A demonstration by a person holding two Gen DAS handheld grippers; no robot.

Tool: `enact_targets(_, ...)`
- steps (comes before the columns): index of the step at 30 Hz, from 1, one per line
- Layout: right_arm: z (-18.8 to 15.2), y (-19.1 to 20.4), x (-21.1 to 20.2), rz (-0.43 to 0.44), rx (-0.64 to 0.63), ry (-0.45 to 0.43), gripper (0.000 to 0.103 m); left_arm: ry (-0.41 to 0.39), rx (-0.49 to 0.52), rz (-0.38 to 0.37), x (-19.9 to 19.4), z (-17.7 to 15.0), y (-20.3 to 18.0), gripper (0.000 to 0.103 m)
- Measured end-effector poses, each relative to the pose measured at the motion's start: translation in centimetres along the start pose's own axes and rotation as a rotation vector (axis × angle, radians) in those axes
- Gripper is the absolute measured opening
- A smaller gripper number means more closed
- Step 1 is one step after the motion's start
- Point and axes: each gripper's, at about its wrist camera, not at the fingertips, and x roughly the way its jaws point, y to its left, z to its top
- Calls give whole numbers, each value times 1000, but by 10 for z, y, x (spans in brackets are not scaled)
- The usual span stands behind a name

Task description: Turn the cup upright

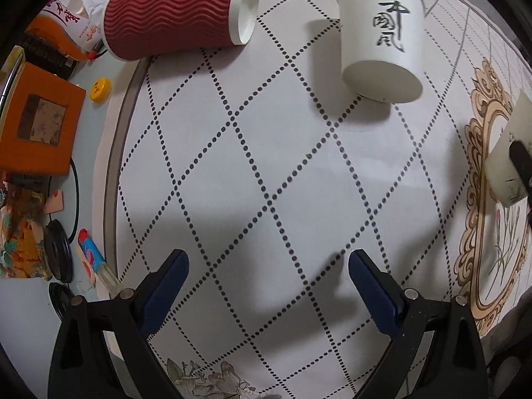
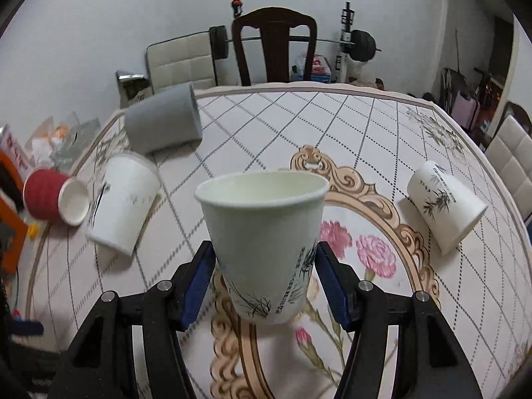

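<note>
Left wrist view, L to R:
- Orange box (image 1: 36, 119), far left edge, off the cloth.
- Yellow cap (image 1: 101, 89), just R of the box, upper left.
- Red ribbed cup (image 1: 176, 13), top left, lay on its side, white base end pointing R; it overlapped the cloth's border.
- Tablecloth (image 1: 259, 173), white w/ dotted diamond grid, filled centre of frame.
- Left gripper (image 1: 267, 266), bottom centre, blue pads spread wide, nothing between them; hung over bare cloth, well apart from every cup.
- White cup w/ black calligraphy (image 1: 382, 40), top right, lay tilted on the cloth, base toward camera.
- Bamboo-print cup (image 1: 505, 153), far right edge, partly cut off, a dark finger of the other gripper across it.

Right wrist view, L to R:
- Red ribbed cup again, mid-left edge, on its side.
- Calligraphy cup, left of centre, lay tilted on its side.
- Grey cup (image 2: 164, 119), upper left, on its side near the cloth's far border.
- Bamboo-print cup (task item), centre frame, mouth up, near upright w/ slight lean; sat directly between the fingers of the right gripper (image 2: 264, 259), both blue pads pressed on its lower wall, i.e. clamped on it. Whether the base touched the cloth: can't tell.
- Dark wooden chair (image 2: 274, 46), top centre, behind the table.
- Second bamboo-print cup (image 2: 445, 206), mid-right, on its side, well apart from the gripper.
</note>
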Motion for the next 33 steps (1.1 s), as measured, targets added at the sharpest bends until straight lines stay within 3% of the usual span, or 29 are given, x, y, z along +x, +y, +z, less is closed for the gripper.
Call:
enact_targets(6, -15, -6, -9, -3, 4, 71, 65, -38, 12, -7, -17, -17, -9, 98)
enact_targets(10, -21, -11, -24, -25, 9, 88, 80, -86, 31, -7, -37, -28, -11, 98)
enact_targets(16, -23, -25, -67, -71, 42, 113, 93, -166, 69, -9, -79, -46, -5, 98)
enact_targets(19, -19, -31, -102, -106, 51, 120, 103, -216, 83, -21, -107, -65, -4, 98)
enact_targets(23, -9, -35, -162, -158, 31, 91, 103, -290, 93, -40, -144, -67, 12, 98)
enact_targets(33, 13, -49, -300, -134, 12, 18, 103, -525, 70, -63, -267, -132, 15, 103)
